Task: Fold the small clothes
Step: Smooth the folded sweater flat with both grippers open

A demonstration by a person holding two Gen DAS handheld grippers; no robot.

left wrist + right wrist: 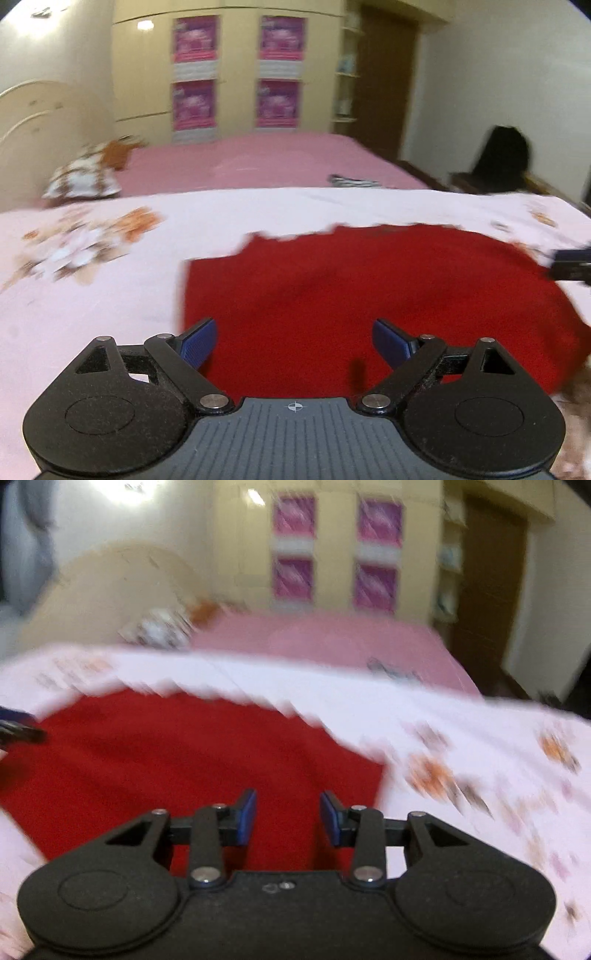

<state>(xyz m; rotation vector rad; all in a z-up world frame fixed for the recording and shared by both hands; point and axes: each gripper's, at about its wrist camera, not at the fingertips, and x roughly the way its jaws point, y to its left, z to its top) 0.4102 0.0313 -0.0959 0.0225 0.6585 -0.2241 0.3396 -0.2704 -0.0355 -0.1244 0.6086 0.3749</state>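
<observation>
On the bed, left wrist view: a red garment (369, 295) lies spread flat on a pale pink floral sheet (92, 295); its left edge runs straight, its far edge is ragged with blur
Left gripper (294, 345): hangs over the near part of the red garment, toward its left edge; blue-padded fingers (197, 343) spread wide, nothing between them; whether they touch the cloth cannot be told
Right gripper, seen from here (570, 264): a dark blurred shape at the right edge of the frame, at the garment's right side; its state cannot be read in this view
Far side of the bed: a plain pink cover (258, 162); a patterned pillow (85, 177) at the far left by the cream headboard (33, 118); a small striped item (354, 181) near the far right edge
Room behind: a cream wardrobe (236, 70) with four pink posters; a brown door (384, 85); a dark shape (502, 158) by the right wall

Over the bed, right wrist view: heavily blurred; the red garment (184, 757) fills the left and centre, with the floral sheet (480, 757) to its right
Right gripper (288, 818): over the garment's near part, close to its right edge; blue pads (247, 816) parted with a clear gap, holding nothing
Left gripper, seen from here (20, 731): a dark blur at the left edge of the frame, over the garment's left side
</observation>
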